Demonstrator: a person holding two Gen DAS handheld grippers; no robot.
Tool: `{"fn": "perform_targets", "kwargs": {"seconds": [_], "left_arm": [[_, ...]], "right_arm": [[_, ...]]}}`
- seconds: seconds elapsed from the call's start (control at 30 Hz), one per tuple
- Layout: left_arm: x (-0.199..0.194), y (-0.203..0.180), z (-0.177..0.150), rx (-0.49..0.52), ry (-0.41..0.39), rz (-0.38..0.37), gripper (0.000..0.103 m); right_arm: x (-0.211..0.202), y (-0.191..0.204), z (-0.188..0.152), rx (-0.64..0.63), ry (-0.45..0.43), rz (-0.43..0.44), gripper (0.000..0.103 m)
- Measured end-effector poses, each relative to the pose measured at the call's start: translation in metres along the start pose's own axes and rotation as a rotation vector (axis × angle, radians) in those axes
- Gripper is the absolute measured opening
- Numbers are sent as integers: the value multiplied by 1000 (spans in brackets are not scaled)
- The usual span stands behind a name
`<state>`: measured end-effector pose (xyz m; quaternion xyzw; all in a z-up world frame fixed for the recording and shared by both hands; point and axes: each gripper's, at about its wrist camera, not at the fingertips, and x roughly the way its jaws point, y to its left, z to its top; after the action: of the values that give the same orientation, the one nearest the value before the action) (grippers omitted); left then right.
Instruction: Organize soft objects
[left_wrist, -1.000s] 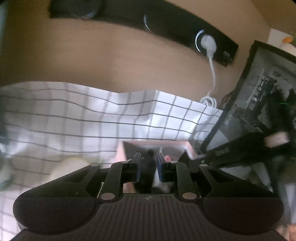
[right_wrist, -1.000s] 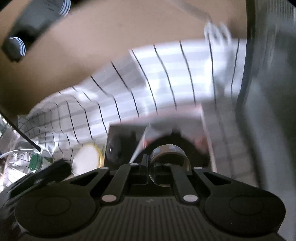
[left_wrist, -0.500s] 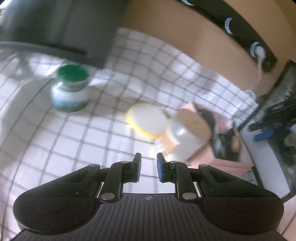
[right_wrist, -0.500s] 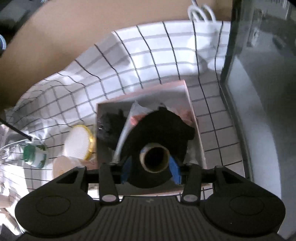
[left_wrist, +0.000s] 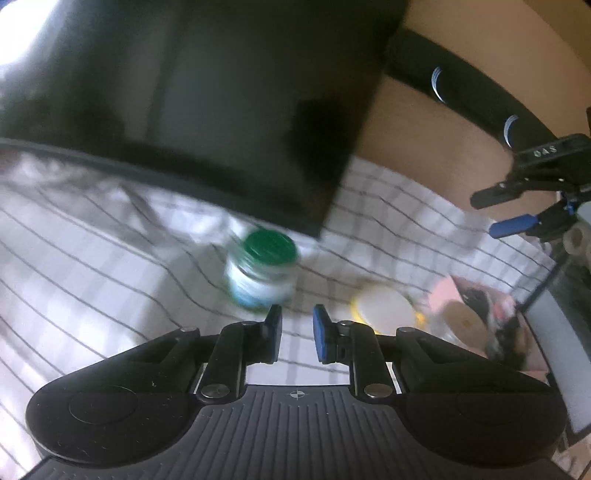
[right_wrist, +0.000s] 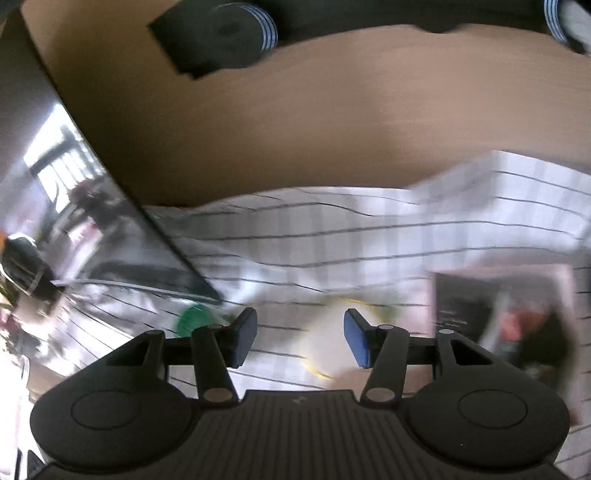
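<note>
Item: round white soft pad with yellow rim (left_wrist: 384, 308) | lies on checked worktop cloth (left_wrist: 92, 266) beside pink box (right_wrist: 502, 314) | light, squashy; pinch rim | left tongs (left_wrist: 297, 330) narrow, empty; right tongs (right_wrist: 300, 339) just opened, empty.

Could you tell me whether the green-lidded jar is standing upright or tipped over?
Upright: the green-lidded jar stands on the checked cloth, lid on top.

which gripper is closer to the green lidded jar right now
Left. The left gripper sits just in front of the green lidded jar, empty. The right gripper hangs farther off, over by the pink box.
</note>
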<state>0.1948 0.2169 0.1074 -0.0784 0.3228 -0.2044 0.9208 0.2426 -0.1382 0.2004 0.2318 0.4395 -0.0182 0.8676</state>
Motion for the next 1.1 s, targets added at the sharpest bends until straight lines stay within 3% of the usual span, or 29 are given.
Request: {"fn": "perform_targets", "kwargs": {"seconds": [0.17, 0.33, 0.7, 0.9, 1.1], "left_arm": [[-11, 24, 21, 25, -37, 66, 20], [-7, 24, 24, 12, -28, 49, 20], [79, -19, -16, -95, 208, -128, 20], [123, -31, -28, -132, 302, -129, 20], [141, -28, -30, -152, 336, -115, 20]], "right_arm": [[16, 41, 8, 9, -13, 44, 52], [32, 56, 14, -81, 5, 3, 52], [112, -16, 27, -269, 329, -99, 52], [170, -40, 31, -353, 426, -111, 52], [208, -48, 30, -253, 473, -83, 52]]}}
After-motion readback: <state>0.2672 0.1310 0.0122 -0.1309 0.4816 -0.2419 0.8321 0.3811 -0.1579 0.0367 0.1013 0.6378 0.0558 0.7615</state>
